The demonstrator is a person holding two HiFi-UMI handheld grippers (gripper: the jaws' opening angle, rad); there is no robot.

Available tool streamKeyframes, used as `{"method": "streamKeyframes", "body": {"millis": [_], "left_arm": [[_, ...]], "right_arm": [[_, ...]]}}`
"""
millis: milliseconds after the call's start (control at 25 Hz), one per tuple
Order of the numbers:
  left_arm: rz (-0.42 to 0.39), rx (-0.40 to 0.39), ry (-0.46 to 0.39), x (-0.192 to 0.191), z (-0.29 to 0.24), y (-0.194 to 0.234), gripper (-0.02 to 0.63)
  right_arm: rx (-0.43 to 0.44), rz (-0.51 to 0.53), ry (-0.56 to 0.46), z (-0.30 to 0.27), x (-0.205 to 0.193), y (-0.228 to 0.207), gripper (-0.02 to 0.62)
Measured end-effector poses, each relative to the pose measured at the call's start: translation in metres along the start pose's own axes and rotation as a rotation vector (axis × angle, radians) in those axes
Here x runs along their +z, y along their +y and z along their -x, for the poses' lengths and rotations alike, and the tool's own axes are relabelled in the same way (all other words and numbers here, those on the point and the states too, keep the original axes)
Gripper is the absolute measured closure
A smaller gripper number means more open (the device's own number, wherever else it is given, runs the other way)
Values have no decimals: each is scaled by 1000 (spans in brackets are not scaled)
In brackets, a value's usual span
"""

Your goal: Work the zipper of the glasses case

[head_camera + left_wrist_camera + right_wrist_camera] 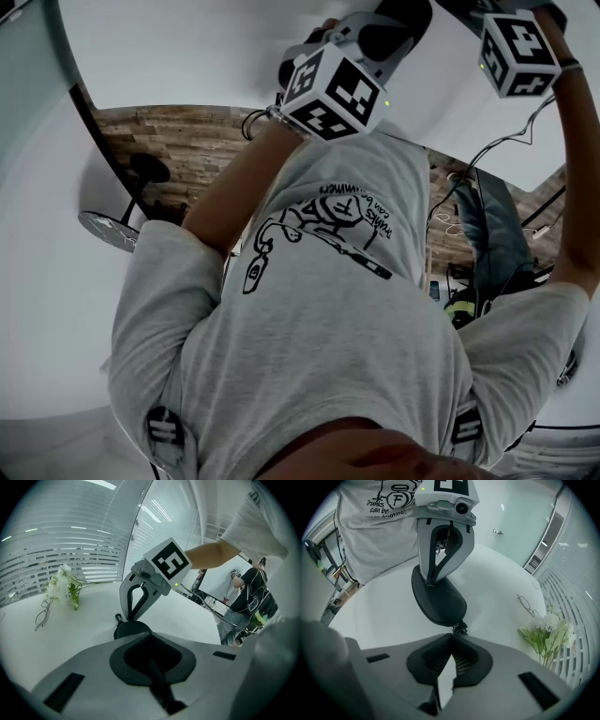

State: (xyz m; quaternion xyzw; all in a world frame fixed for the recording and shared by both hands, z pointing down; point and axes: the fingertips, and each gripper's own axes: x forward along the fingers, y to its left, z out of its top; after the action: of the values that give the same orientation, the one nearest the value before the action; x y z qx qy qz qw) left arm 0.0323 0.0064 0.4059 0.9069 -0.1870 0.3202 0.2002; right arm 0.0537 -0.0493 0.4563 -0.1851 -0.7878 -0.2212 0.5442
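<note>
Black oval glasses case clamped by left tool.

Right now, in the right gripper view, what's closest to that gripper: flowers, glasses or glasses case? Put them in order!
1. Glasses case: straight ahead, at the jaw tips.
2. Flowers: off to the right.
3. Glasses: behind the flowers, farthest.

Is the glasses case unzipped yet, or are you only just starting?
Only just starting. Done: the left gripper is clamped on one end of the glasses case, steadying it on the table. In hand: the right gripper seems pinched on the zipper pull at the other end. Left: the case looks shut with no gap showing, so the pull has the whole zip to travel.
</note>
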Motion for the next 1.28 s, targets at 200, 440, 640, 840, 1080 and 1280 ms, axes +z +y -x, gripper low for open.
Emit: {"method": "streamKeyframes", "body": {"millis": [200, 440, 640, 840, 1080, 1280], "left_arm": [[-3, 3, 1, 2, 5, 3, 586], [-5, 2, 2, 0, -1, 0, 585], [-17, 4, 6, -2, -3, -3, 586], [-31, 8, 20, -5, -8, -7, 586], [-20, 6, 20, -5, -8, -7, 584], [-26, 11, 22, -3, -7, -6, 585]], "right_arm": [[0, -14, 5, 2, 2, -3, 591], [-1, -34, 3, -1, -2, 4, 591], [-6, -52, -1, -2, -3, 9, 591], [-1, -65, -5, -6, -6, 19, 591], [-42, -79, -16, -6, -6, 17, 589], [-61, -85, -31, -8, -5, 14, 580]]}}
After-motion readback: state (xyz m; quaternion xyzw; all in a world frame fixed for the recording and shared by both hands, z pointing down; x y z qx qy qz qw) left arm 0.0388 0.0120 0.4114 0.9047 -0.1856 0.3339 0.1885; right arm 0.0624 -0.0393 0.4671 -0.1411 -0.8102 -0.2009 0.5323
